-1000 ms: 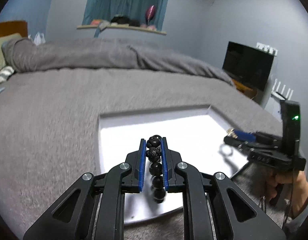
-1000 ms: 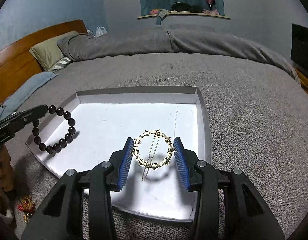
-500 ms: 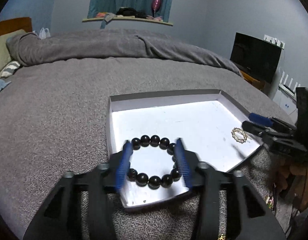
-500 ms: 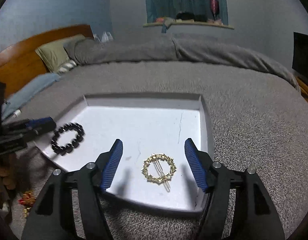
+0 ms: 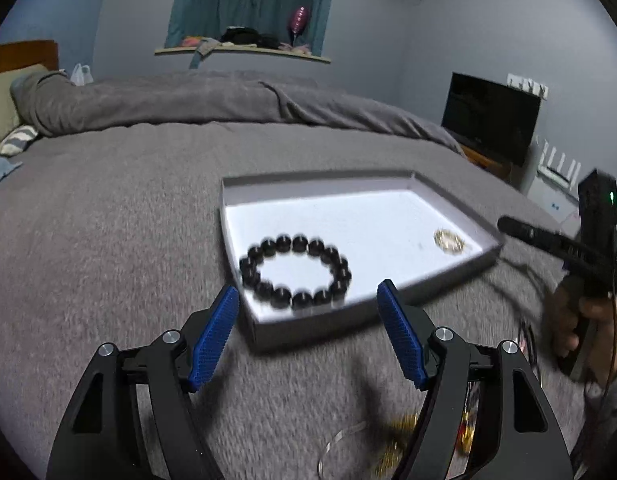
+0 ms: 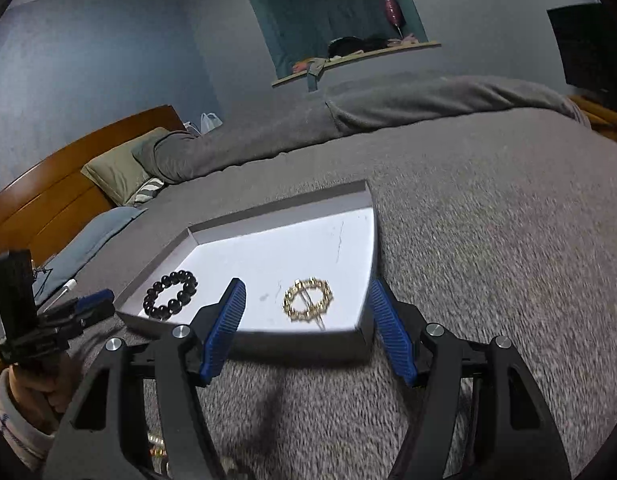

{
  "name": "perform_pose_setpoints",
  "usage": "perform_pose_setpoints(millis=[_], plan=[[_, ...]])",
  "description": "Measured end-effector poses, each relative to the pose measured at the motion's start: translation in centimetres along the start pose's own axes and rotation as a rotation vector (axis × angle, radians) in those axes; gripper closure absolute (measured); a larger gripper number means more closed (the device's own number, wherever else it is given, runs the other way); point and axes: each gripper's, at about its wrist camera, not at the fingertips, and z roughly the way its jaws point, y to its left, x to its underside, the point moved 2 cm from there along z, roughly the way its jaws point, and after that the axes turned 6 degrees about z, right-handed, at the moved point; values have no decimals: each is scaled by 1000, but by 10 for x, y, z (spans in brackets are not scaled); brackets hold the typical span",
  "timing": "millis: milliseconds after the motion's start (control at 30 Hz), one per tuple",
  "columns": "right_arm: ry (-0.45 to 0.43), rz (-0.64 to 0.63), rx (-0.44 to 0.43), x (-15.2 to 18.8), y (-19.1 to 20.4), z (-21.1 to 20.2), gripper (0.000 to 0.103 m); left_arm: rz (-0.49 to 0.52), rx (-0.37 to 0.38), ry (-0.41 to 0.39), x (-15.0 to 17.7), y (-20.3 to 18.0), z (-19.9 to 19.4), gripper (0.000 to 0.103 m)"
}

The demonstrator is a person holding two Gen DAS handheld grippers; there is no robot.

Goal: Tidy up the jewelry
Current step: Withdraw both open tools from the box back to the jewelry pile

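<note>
Both my grippers, left (image 5: 306, 306) and right (image 6: 304, 300), have just released: black bead bracelet (image 5: 295, 275) and gold hairpin (image 6: 307, 300) now lie in the white tray (image 6: 276, 220), no writing legible.

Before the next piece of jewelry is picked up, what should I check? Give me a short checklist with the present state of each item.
1. Black bead bracelet lies inside the tray: ok.
2. Gold hair clip lies inside the tray: ok.
3. Left gripper is open, jaws having just opened, nothing between them: ok.
4. Right gripper is open and empty: ok.
5. More jewelry waits on the blanket: ok, but blurred.
6. Which piece it is: cannot tell.
</note>
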Motion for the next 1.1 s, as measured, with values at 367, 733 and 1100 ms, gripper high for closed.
perform_pose_setpoints(millis=[367, 733, 1100], plan=[[70, 43, -40, 24, -6, -26, 38, -62, 159, 25, 31, 5, -26, 31], [169, -16, -79, 51, 13, -37, 34, 20, 252, 46, 38, -13, -31, 32], [253, -187, -88, 72, 47, -31, 31, 85, 229, 45, 38, -27, -30, 32]])
